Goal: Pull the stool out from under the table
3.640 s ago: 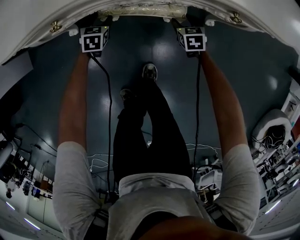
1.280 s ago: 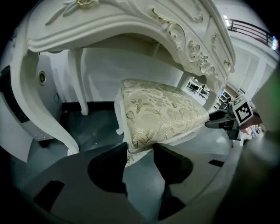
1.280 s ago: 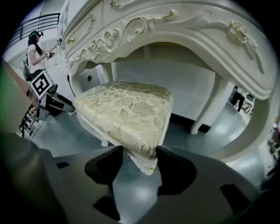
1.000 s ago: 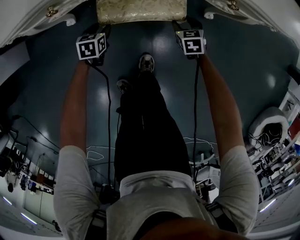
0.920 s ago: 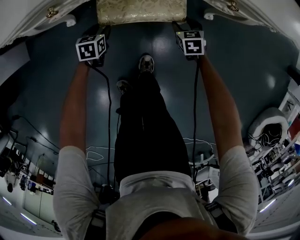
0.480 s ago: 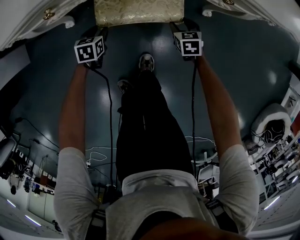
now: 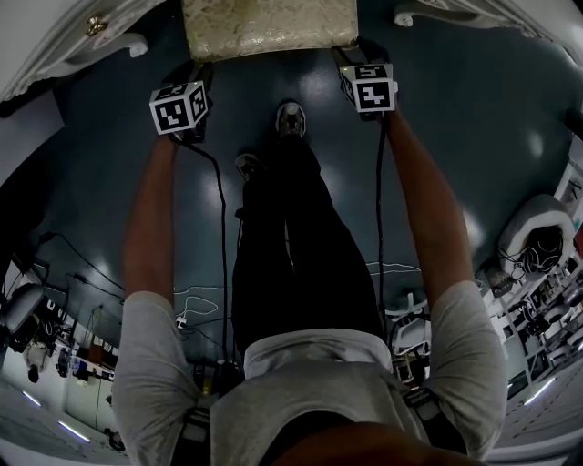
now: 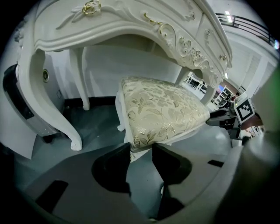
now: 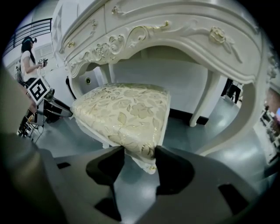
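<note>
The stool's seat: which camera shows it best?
Right gripper view: the whole floral seat, brightly lit. The left gripper view shows it almost as fully; the head view only a dim strip at the top.

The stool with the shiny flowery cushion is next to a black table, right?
Not quite. The table is white with gold trim, not black, as the left gripper view shows. The stool next to it does have a shiny flowery cushion.
</note>
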### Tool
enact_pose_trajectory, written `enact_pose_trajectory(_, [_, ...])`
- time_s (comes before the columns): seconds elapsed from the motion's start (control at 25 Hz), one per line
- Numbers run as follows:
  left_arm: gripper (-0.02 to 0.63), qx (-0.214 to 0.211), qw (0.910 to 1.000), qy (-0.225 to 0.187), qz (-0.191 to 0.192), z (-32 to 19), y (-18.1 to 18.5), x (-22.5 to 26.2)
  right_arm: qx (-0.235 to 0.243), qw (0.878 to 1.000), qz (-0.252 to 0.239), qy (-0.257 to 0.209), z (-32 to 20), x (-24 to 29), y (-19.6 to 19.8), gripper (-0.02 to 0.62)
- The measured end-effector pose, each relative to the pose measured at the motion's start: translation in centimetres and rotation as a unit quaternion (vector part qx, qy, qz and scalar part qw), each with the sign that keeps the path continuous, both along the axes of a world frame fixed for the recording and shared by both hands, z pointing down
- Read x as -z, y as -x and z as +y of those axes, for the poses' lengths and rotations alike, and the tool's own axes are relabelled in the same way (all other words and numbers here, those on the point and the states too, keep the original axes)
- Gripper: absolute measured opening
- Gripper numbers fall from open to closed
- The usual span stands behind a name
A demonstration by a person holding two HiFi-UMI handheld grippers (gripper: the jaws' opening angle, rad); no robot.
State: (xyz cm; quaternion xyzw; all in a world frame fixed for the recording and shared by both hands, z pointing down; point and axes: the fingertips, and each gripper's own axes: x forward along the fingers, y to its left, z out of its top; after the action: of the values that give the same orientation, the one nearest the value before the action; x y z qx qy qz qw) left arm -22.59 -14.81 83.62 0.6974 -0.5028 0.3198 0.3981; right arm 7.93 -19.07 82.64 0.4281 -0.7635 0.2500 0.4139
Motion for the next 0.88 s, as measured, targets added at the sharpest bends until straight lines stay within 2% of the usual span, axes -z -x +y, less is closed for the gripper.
enact_pose_trajectory(0.44, [0.153,-0.003,1.0000,0.004,-0.005,1.9,0.4,0.0,-0.006,1.000,0.005,0.006,2.3,-0.1,0.3,0.233])
enact_pose_trajectory(0.64, [0.143,-0.018,0.9997,0.008,-0.018,2.5,0.3,0.5,-0.009,1.000,0.009,0.010,3.0,0.0,0.1,0.232])
enact_pose_trajectory(0.72, [0.135,-0.021,0.9995,0.007,-0.024,2.8,0.3,0.7,-0.012,1.000,0.010,0.012,3.3,0.1,0.1,0.232])
enact_pose_trajectory(0.8, [0.092,-0.018,0.9996,0.003,-0.022,3.0,0.2,1.0,-0.015,1.000,0.012,0.012,3.6,0.2,0.0,0.232])
enact_pose_trajectory(0.88, [0.086,-0.010,0.9998,0.002,-0.018,3.2,0.2,1.2,-0.015,1.000,0.015,0.013,3.8,0.1,0.1,0.232])
